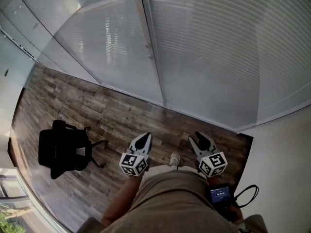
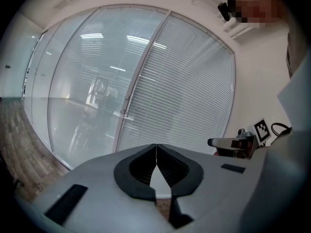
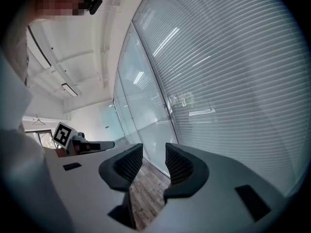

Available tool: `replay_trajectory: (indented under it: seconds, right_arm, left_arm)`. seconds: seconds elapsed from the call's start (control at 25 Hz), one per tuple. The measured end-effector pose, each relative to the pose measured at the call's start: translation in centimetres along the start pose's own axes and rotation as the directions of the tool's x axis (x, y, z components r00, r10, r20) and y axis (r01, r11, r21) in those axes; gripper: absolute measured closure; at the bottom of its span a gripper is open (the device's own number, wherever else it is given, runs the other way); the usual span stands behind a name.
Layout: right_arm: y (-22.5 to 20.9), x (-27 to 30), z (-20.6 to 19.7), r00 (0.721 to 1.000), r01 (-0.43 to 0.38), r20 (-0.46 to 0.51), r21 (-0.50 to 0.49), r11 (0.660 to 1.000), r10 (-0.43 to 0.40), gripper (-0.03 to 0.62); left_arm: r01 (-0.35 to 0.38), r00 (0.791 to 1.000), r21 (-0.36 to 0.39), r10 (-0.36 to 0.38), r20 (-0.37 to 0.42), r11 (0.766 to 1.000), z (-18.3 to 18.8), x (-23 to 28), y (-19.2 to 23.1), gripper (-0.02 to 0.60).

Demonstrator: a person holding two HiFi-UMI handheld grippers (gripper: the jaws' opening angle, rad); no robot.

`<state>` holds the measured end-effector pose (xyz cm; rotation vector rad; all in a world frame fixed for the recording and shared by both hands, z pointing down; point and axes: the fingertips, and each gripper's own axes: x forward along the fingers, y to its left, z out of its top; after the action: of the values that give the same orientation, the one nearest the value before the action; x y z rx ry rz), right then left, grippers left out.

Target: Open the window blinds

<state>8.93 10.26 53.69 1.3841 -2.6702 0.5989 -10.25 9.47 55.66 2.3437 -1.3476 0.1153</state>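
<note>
White slatted window blinds (image 1: 223, 57) hang behind glass panels split by a vertical white frame post (image 1: 153, 57); the blinds (image 2: 189, 101) fill the left gripper view and the blinds (image 3: 233, 81) the right gripper view. My left gripper (image 1: 146, 136) is shut, its tips (image 2: 156, 147) meeting with nothing between them. My right gripper (image 1: 198, 136) stands open and empty, a clear gap between its jaws (image 3: 154, 154). Both point toward the glass, well short of it, above the wooden floor.
A black office chair (image 1: 65, 149) stands on the wood plank floor (image 1: 112, 115) to the left. A white wall (image 1: 286, 154) closes the right side. A small device with a lit screen and a cable (image 1: 221, 194) hangs at the person's waist.
</note>
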Motion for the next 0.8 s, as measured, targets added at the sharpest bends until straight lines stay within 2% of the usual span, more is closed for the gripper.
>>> replay_trajectory:
  seconds: [0.36,0.8]
  right_arm:
    - [0.2,-0.6,-0.8,1.000,0.010,-0.008,0.016,1.000,-0.010,0.441]
    - [0.8,0.8,0.0,1.000,0.003,-0.001,0.000,1.000,-0.003,0.442]
  left_arm:
    - [0.030,0.999,0.006,-0.030,-0.022,1.000,-0.6,0.3,-0.9,0.566]
    - [0.017,1.000,0.003,-0.017,-0.003,1.000,0.4,-0.1,0.6,0.566]
